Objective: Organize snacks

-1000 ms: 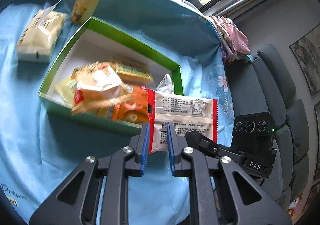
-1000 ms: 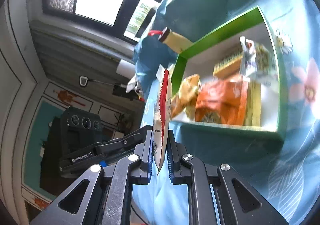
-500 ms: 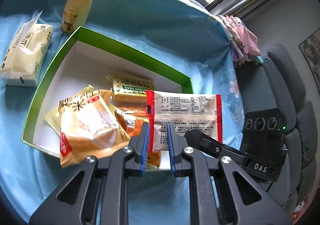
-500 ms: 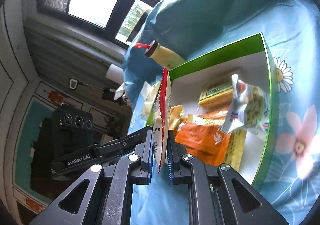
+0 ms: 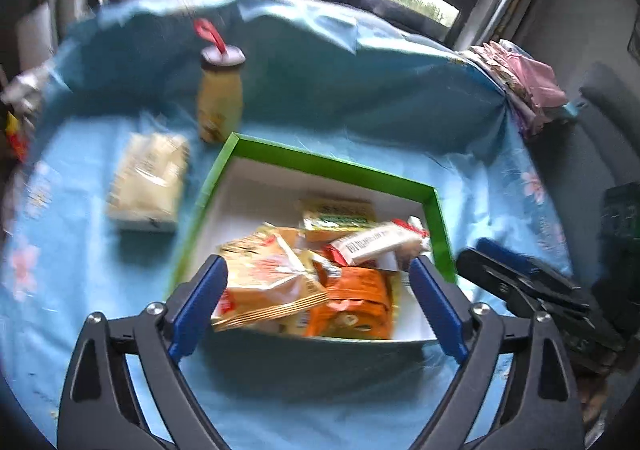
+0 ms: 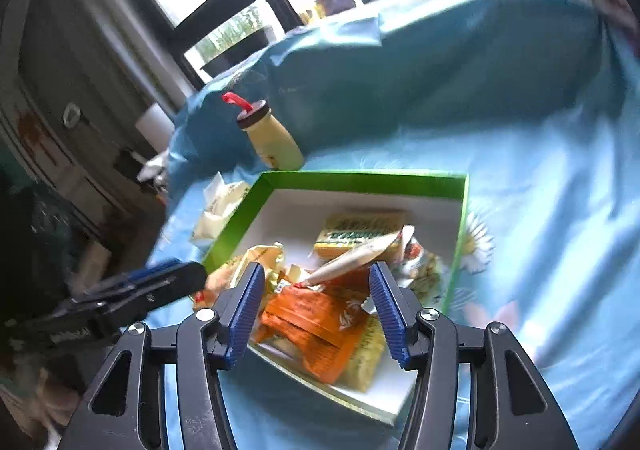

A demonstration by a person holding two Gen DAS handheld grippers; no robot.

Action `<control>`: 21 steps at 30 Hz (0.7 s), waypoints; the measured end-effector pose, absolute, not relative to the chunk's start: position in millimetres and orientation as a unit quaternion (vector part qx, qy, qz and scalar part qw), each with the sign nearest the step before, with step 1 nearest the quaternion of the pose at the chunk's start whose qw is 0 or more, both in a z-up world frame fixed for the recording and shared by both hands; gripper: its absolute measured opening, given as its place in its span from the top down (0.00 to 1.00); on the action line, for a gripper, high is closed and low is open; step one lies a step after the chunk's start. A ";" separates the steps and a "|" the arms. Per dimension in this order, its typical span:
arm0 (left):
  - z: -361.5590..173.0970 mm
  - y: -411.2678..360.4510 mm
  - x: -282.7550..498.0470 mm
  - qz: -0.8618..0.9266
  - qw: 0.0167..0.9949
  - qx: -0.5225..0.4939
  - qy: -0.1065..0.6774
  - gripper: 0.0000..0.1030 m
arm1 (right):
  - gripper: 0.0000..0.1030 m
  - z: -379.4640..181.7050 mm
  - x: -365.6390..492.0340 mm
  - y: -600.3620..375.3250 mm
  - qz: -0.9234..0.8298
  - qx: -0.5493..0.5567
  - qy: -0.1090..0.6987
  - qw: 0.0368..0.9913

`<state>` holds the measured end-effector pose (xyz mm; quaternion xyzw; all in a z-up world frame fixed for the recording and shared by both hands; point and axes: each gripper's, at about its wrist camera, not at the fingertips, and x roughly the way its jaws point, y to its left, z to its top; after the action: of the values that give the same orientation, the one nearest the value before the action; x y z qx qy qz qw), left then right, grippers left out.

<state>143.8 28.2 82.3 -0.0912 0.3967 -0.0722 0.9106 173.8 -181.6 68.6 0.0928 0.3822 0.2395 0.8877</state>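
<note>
The red-ended white foil snack packet (image 5: pixel 374 246) lies atop the heap of wrappers inside the green-walled white cardboard box (image 5: pixel 332 165) on the blue cloth-covered surface (image 5: pixel 80 258). Both the left gripper (image 5: pixel 318 306) and right gripper (image 6: pixel 318 314) have jaws opening, nothing between them. Such packets look light, crinkly and slippery; a crimped end seam seems the safest hold.
</note>
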 end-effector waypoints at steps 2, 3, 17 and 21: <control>95.4 27.1 129.5 -0.056 0.919 -0.068 0.384 0.00 | 0.27 82.3 159.7 -176.5 0.228 0.059 0.374 0.897; 98.8 27.7 124.3 -0.052 0.921 -0.063 0.381 0.00 | 0.22 88.7 151.6 -174.3 0.221 0.044 0.370 0.901; 136.3 30.3 70.1 -0.016 0.930 -0.042 0.365 0.00 | 0.19 120.7 101.9 -165.1 0.204 -0.002 0.365 0.908; 138.9 33.4 68.0 -0.022 0.929 -0.056 0.365 0.00 | 0.19 123.9 97.7 -161.6 0.207 -0.008 0.361 0.909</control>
<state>68.0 33.4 138.9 -0.0561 0.3655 -0.0220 0.9289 97.7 -161.6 123.9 -0.0083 0.3610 0.2065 0.9094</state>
